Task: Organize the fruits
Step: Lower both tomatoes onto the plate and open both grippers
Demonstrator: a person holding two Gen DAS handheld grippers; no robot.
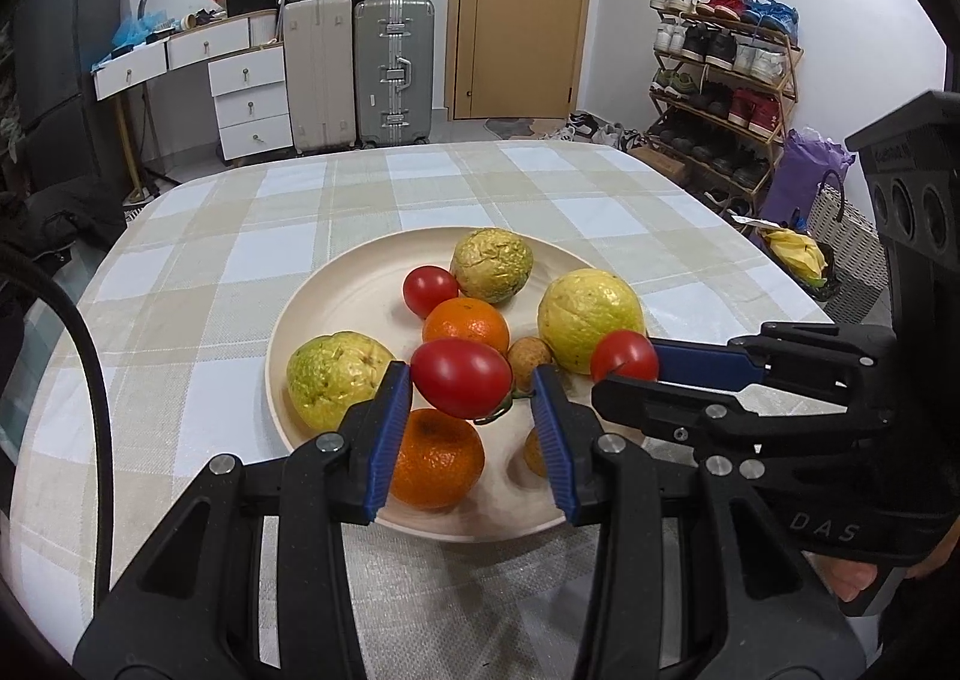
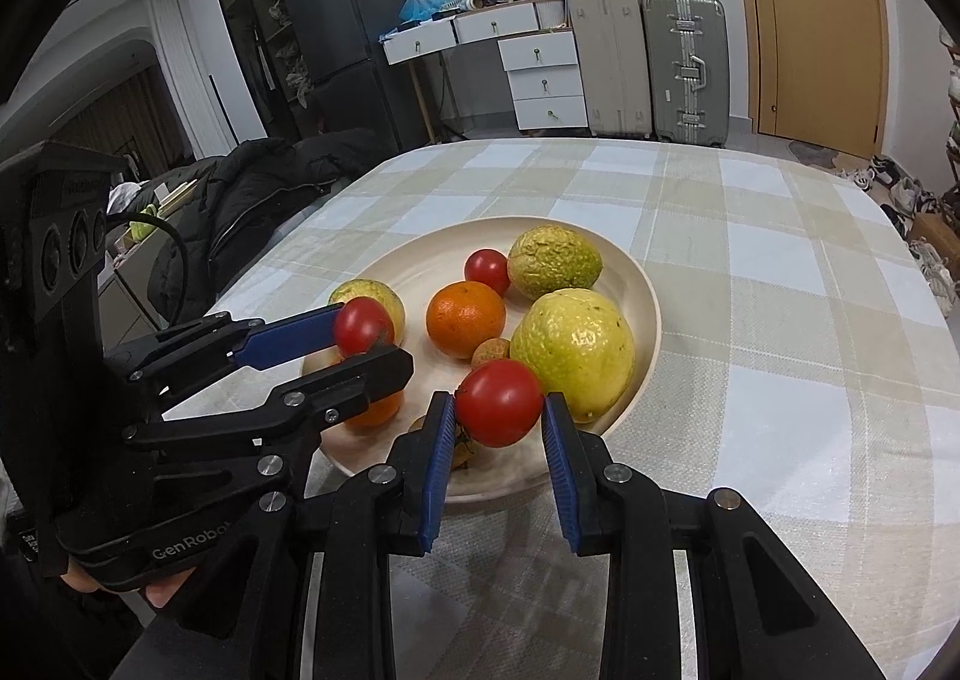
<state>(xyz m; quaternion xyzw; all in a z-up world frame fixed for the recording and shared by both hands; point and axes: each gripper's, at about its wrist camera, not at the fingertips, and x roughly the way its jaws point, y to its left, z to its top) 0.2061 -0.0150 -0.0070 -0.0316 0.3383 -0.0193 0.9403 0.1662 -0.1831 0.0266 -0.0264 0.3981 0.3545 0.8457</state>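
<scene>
A cream plate [image 1: 336, 308] [image 2: 420, 272] on the checked tablecloth holds three yellow-green guavas [image 1: 591, 320] [image 2: 573, 350], two oranges [image 1: 465, 323] [image 2: 465, 317], a small red tomato [image 1: 429, 290] [image 2: 487, 270] and small brown fruits [image 1: 528, 356]. My left gripper [image 1: 471, 380] is shut on a red tomato [image 1: 461, 377] [image 2: 363, 326] above the plate's near side. My right gripper [image 2: 498, 404] is shut on another red tomato [image 2: 499, 403] [image 1: 624, 356] above the plate's near right rim. The two grippers are side by side, close together.
The table [image 1: 420, 176] stretches beyond the plate. Behind it are suitcases [image 1: 393, 68], white drawers [image 1: 246, 98], a door [image 1: 519, 8] and a shoe rack [image 1: 726, 80]. A black jacket [image 2: 258, 188] lies left of the table.
</scene>
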